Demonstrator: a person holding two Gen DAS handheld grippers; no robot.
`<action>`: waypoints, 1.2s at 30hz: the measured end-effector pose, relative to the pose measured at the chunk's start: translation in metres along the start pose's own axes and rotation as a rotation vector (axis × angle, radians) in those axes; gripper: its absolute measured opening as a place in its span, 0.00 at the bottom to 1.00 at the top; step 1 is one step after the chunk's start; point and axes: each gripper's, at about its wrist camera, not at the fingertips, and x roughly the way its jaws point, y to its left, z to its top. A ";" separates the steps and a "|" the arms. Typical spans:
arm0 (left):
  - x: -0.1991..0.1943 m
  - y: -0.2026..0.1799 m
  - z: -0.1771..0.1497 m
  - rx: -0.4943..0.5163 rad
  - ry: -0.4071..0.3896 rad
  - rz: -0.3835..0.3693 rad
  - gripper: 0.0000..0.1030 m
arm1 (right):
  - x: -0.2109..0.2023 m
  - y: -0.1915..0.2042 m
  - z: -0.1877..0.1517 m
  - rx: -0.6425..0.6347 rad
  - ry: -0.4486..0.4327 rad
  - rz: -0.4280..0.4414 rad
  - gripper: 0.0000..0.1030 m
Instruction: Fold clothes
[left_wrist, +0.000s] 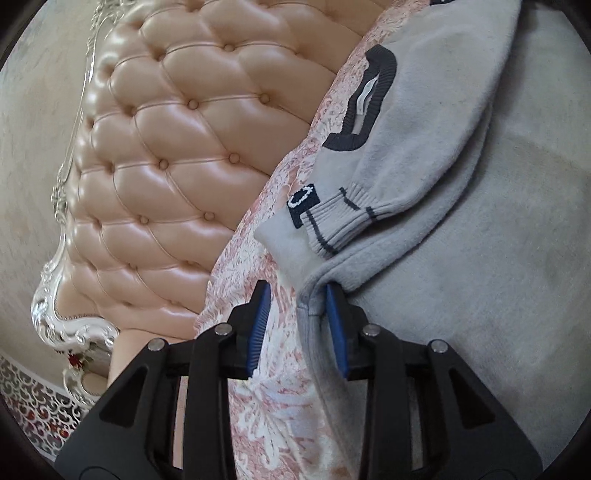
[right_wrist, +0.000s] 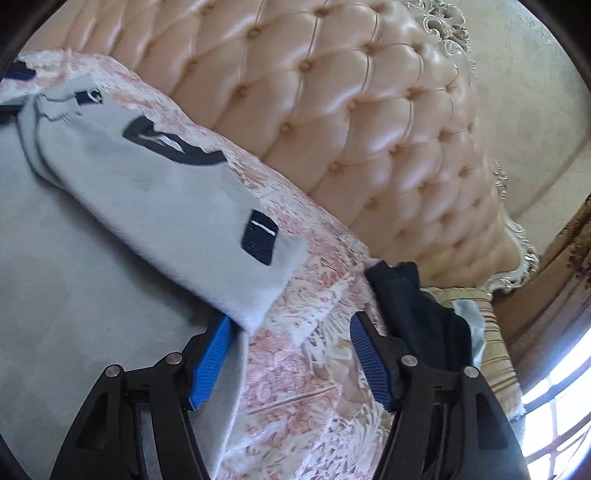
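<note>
Sweatshirt (left_wrist: 461, 221), grey, dark collar, flat on pink floral bedspread (left_wrist: 258, 258) w/ both sleeves folded in; headboard (left_wrist: 166, 166) at 10 o'clock. Left gripper (left_wrist: 297, 310): narrow gap, fabric edge against its right pad, no pinch. Right gripper (right_wrist: 290, 328): wide, fold corner just off its left pad, nothing held. Step, prob: sleeve folds released. Next: regrip an end, fold body over.
</note>
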 end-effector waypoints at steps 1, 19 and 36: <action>0.002 0.001 0.001 -0.007 0.010 -0.018 0.31 | 0.000 0.001 0.000 0.000 -0.002 -0.020 0.63; 0.005 0.026 -0.015 -0.274 0.049 -0.123 0.12 | 0.005 -0.021 -0.014 0.231 0.082 0.103 0.39; -0.009 0.069 -0.040 -0.494 0.047 -0.312 0.56 | -0.003 -0.018 -0.013 0.091 0.041 0.110 0.55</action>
